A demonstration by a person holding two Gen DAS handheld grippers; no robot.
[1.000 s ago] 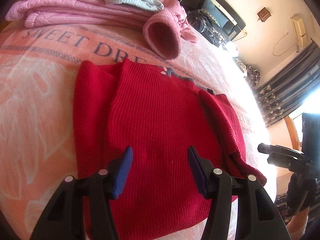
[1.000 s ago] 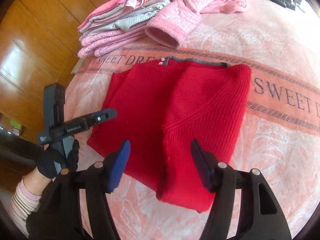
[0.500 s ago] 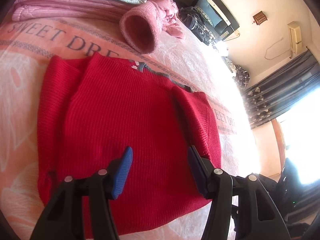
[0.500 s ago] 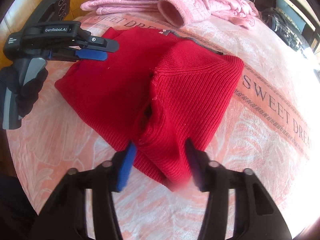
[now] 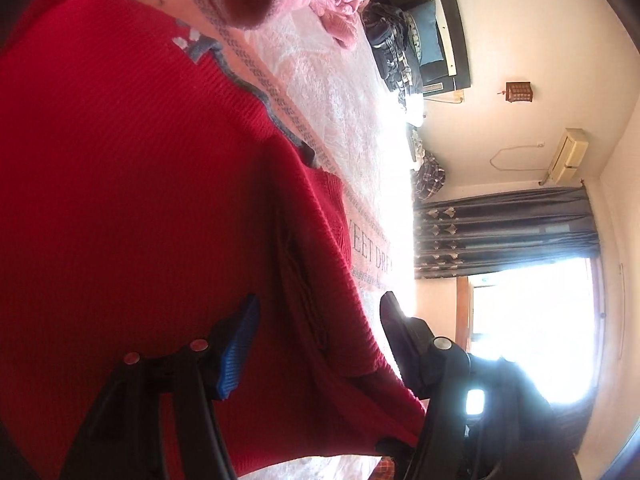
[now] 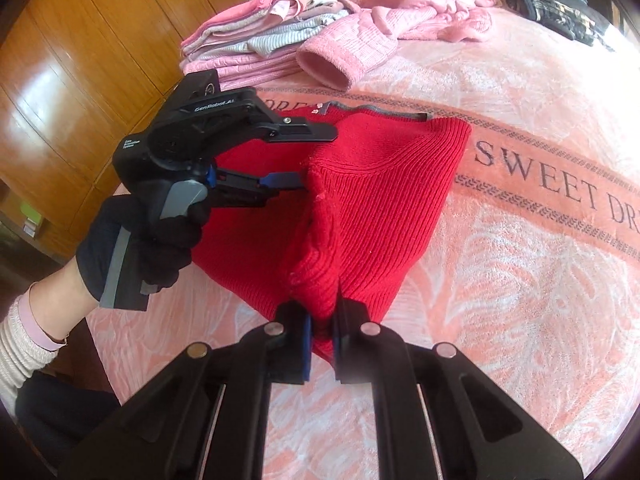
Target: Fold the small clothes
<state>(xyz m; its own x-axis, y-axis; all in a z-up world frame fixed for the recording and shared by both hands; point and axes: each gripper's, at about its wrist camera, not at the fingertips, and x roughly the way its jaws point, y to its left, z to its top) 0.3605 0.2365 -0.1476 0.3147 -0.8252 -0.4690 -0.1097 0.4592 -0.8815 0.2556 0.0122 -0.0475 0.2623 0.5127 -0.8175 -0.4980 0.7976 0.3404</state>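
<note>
A red knit sweater (image 6: pixel 380 200) lies on the pink blanket (image 6: pixel 520 248), its sleeves folded in and its grey neckband (image 6: pixel 380 111) at the far side. My right gripper (image 6: pixel 322 320) is shut on the sweater's near hem, which bunches up into a raised ridge. My left gripper (image 6: pixel 320 157), held by a gloved hand (image 6: pixel 160 248), is open and straddles the upper end of that ridge. In the left wrist view the left gripper (image 5: pixel 320 328) has its jaws apart, with a red sweater (image 5: pixel 140 200) fold running between them.
A folded stack of pink and grey clothes (image 6: pixel 256 36) and a loose pink sweater (image 6: pixel 360 52) lie beyond the red one. Dark clothes (image 6: pixel 560 4) sit at the far right. A wooden wardrobe (image 6: pixel 80 60) stands left of the bed. Curtains (image 5: pixel 504 232) hang by a bright window.
My right gripper went from open above the hem to shut on it, pulling the hem up. My left gripper moved in low over the sweater and now straddles the raised fold.
</note>
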